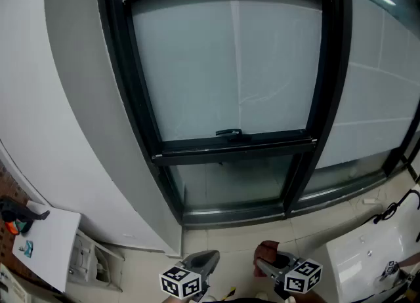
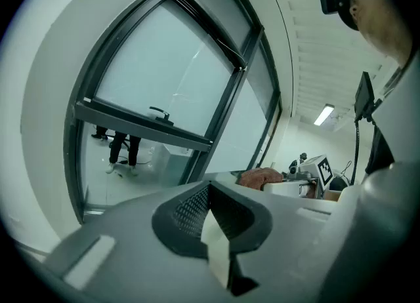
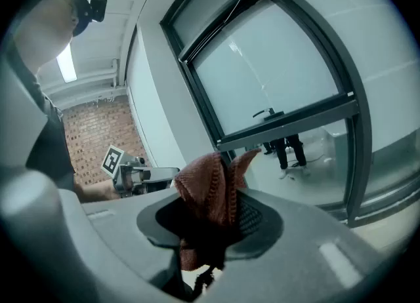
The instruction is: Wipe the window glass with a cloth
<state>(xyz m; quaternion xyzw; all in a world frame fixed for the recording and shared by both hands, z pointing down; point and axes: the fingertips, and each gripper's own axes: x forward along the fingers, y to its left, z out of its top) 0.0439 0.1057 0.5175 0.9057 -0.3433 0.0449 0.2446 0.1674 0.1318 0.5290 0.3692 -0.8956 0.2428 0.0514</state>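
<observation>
Right gripper view shows the reddish-brown cloth (image 3: 209, 187) bunched and pinched between the jaws of the right tongs (image 3: 215, 220), its folds standing up past the tips. Those tongs sit low, well apart from the window glass (image 1: 226, 65), so the cloth touches no pane. The left tongs (image 2: 216, 229) are closed on nothing, near the right ones. The glass looks pale and cloudy in its dark frame (image 1: 134, 85), with a handle (image 1: 228, 132) on the lower rail. As I judge it, the cloth is in hand, but wiping has not begun. The whole pane is left to do.
</observation>
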